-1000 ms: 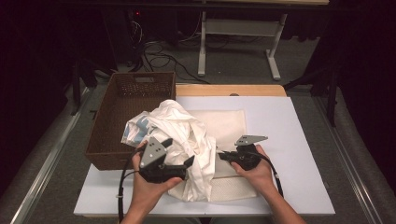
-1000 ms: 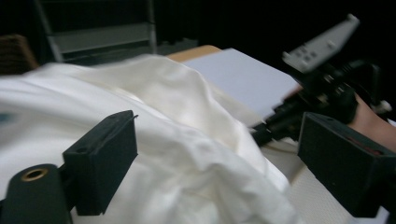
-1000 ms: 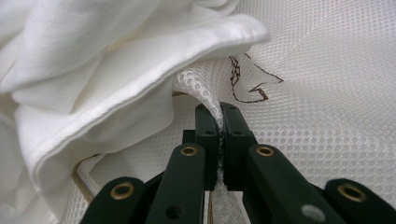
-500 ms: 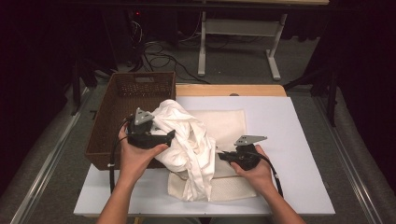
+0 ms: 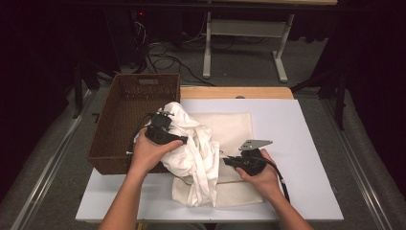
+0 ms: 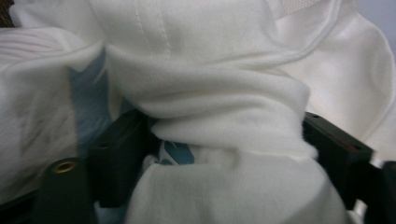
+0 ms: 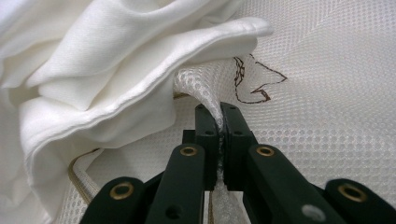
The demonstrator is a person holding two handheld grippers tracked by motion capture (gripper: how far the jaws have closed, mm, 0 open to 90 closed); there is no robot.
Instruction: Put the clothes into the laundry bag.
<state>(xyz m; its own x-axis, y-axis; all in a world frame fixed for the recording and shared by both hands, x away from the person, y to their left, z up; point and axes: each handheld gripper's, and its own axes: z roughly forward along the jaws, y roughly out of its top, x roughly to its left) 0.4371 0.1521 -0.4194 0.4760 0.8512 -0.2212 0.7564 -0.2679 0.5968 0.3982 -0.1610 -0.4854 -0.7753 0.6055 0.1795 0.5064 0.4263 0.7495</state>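
Holding from the near side, the right gripper (image 5: 226,161) sits at about 4 o'clock of the cloth heap with its jaws pressed together on a raised fold of the mesh bag (image 5: 235,125); the right gripper view shows the right gripper (image 7: 222,125) pinching that netting tight, and it has not shifted over the last second. The change is all on the other hand: the left gripper (image 5: 182,140) was down at the heap's 7 o'clock by the near table edge a second ago and now lies up at its 10 o'clock, just beside the wicker basket (image 5: 103,163). Its jaws have just been closing, and in the left gripper view the left gripper (image 6: 229,156) has a thick roll of the white garment (image 6: 210,93) bunched between them, cloth touching both pads. I read this as a fresh grip taken higher on the garment, so it can be lifted or pushed toward the pinched mouth of the bag. The white garment (image 5: 197,155) lies piled across the bag's left half, draping to the near edge at 6 o'clock, where a tail could slip off the table (image 5: 301,143). Open room lies at 3 o'clock, bare tabletop well apart from both hands; at 9 o'clock the basket wall hems the left hand in; at 12 o'clock a wooden strip (image 5: 239,92) borders the far edge
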